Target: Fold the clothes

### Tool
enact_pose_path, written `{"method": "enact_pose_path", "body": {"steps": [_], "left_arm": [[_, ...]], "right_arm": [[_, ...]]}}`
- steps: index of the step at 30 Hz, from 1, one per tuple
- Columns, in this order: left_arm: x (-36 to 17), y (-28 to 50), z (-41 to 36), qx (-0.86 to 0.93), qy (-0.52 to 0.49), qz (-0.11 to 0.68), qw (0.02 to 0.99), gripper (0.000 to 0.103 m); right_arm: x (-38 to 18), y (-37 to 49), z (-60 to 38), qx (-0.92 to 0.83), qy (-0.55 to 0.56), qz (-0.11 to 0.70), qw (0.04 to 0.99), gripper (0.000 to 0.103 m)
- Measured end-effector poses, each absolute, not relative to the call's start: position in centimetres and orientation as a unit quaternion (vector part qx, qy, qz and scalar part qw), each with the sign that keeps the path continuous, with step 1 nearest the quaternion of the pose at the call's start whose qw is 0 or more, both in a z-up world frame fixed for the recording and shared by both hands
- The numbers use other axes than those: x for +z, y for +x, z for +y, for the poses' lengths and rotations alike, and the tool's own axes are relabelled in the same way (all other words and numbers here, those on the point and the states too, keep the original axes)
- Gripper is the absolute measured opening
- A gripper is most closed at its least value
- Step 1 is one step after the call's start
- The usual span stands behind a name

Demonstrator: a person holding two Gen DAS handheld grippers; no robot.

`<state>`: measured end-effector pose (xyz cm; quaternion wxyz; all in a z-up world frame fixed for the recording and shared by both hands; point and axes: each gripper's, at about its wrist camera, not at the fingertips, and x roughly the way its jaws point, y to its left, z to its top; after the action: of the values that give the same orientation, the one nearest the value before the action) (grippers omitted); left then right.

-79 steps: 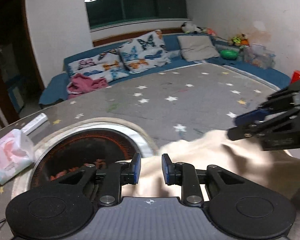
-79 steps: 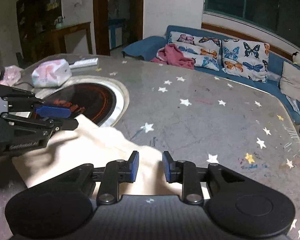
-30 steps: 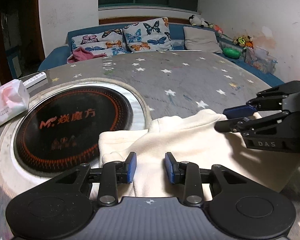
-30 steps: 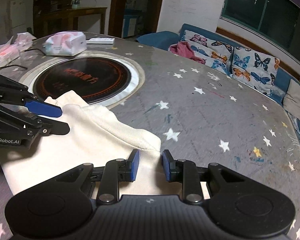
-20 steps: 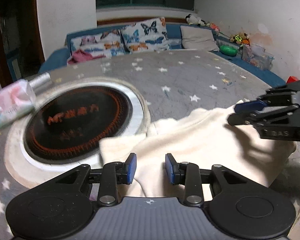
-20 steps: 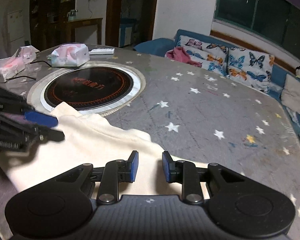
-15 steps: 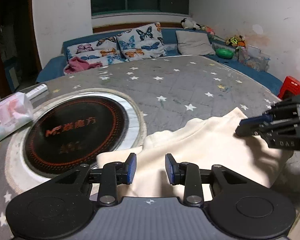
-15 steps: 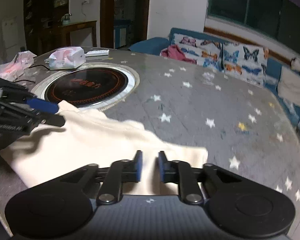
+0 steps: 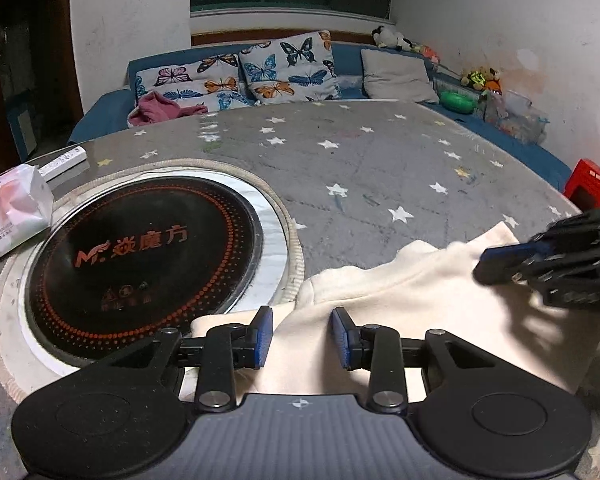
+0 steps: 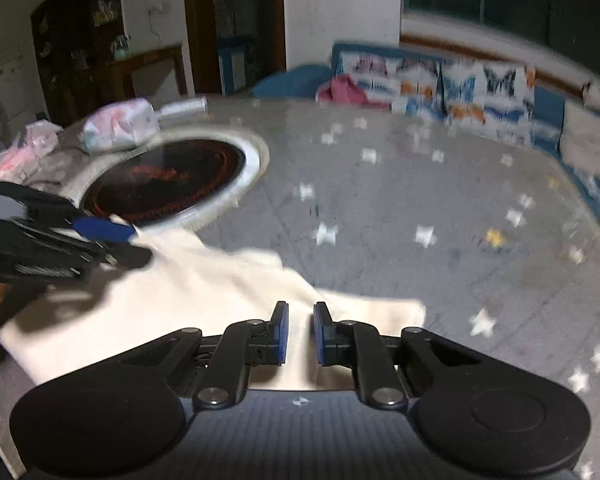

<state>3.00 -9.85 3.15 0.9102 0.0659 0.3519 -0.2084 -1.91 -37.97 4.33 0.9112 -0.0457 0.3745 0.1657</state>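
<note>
Lying flat on the star-print table (image 9: 380, 168), cream garment (image 9: 412, 304) at 4 o'clock of the round induction cooktop (image 9: 140, 248), one edge lapping its rim | left gripper (image 9: 302, 332) jaws spread, nothing between, cloth beneath | right gripper (image 10: 299, 332) narrowly parted above the cloth, view blurred | tissue pack (image 9: 10, 210) at 9 o'clock of the cooktop.

Your room was dim under ceiling light; your right view smeared with motion blur, edges fisheye-bent.
</note>
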Motion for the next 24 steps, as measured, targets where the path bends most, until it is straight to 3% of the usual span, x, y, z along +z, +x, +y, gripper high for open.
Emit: {"method": "enact_pose_path", "body": {"steps": [11, 24], "left_arm": [[5.4, -4.0, -7.1, -0.236, 0.068, 0.312, 0.918, 0.035], [2.9, -6.0, -7.3, -0.233, 0.079, 0.335, 0.910, 0.036]], "right_arm": [[7.1, -7.3, -37.0, 0.215, -0.074, 0.360, 0.905, 0.014], [5.9, -11.0, -38.2, 0.197, -0.085, 0.367, 0.905, 0.014]]}}
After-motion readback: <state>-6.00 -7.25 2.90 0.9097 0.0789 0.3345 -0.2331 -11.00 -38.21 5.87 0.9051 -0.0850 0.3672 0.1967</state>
